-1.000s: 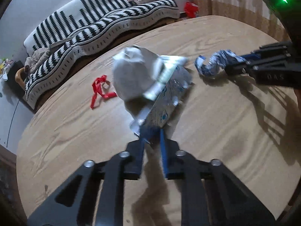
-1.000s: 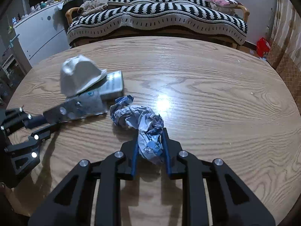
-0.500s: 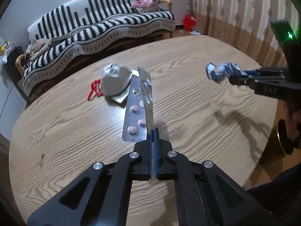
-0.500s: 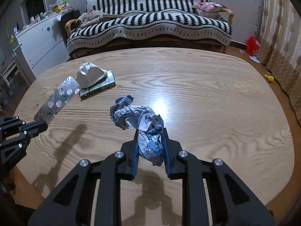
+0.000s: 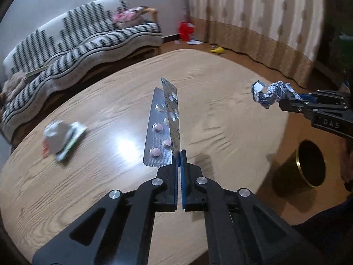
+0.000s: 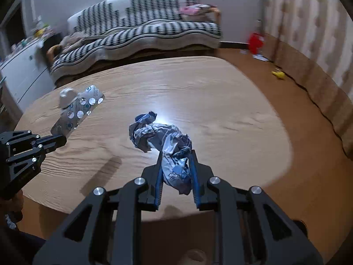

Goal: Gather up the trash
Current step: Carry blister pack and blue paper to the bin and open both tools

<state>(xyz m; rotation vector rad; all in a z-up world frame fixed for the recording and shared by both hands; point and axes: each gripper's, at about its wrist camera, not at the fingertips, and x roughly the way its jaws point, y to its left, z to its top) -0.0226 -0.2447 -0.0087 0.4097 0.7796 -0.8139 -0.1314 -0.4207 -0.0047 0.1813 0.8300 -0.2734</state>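
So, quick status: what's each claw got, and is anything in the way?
Left gripper shut on pill strips, right gripper shut on wrapper. Both held above table. Bin on floor, path clear.

both grippers, left (image 5: 179, 154) and right (image 6: 176, 154), raised, fingers clamped.

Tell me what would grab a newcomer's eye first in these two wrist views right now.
The left gripper is shut on blister packs of pink pills, held upright above the wooden table. The right gripper is shut on a crumpled blue-and-white wrapper. A dark gold-rimmed bin stands on the floor beside the table's near right edge.
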